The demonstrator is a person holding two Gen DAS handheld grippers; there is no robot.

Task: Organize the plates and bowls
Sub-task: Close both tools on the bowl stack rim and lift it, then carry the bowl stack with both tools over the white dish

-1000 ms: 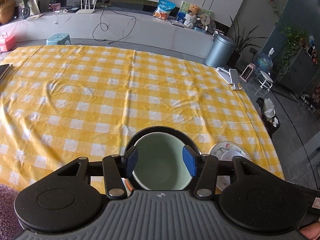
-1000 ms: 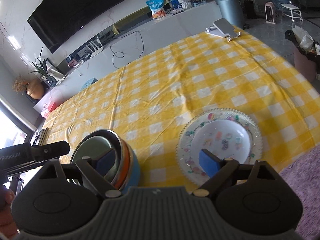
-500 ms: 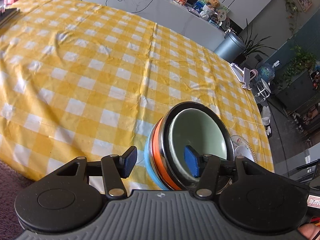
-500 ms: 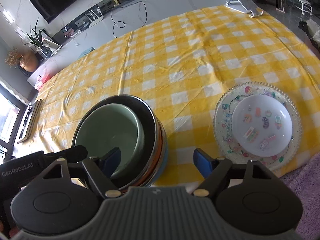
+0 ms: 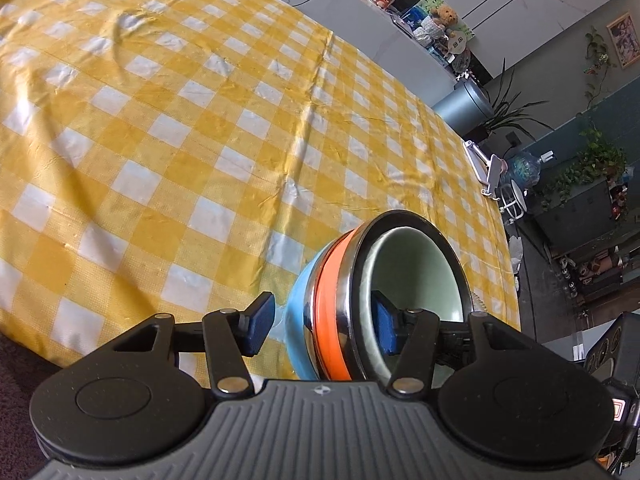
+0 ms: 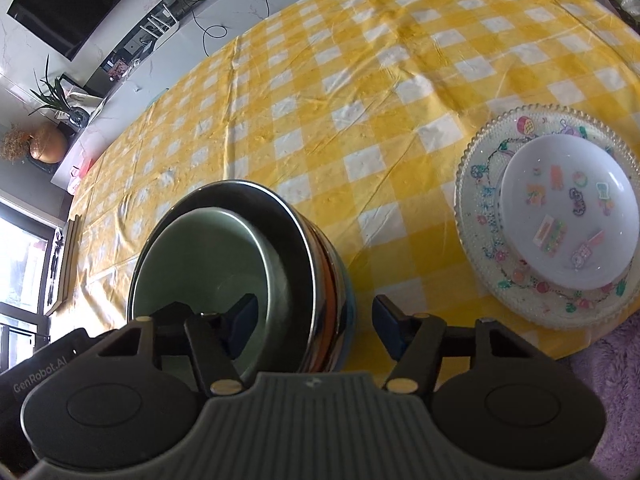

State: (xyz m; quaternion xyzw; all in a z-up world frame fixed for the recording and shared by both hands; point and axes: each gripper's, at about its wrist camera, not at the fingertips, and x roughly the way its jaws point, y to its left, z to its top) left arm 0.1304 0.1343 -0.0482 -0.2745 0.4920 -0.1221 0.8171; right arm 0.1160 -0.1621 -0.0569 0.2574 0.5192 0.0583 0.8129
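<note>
Bowls are the worry here: the nested stack of bowls, pale green inside a steel one, over an orange and a blue one, sits near the front edge of the counter under its yellow checked cloth, and both of your grippers straddle its rim from opposite sides. Your left gripper has one pad outside the blue wall at about 9 o'clock of the stack and the other inside the green bowl; the jaws stand apart, and the outer pad shows a clear gap to the wall. Your right gripper has one pad inside the green bowl and the other outside at about 3 o'clock; its jaws are closing with the stacked walls between them, and the outer pad is not yet touching. If you clamp only the upper rims, the lower bowls may stay behind or drop out as you lift. The steel rim looks slick, so an uneven squeeze could tilt the stack and slide it off the front edge. Lift one side sooner than the other and the inner bowl may shift. Mind also the patterned plate with the small white dish at 2 o'clock in the right view; a sideways swing could knock it.
</note>
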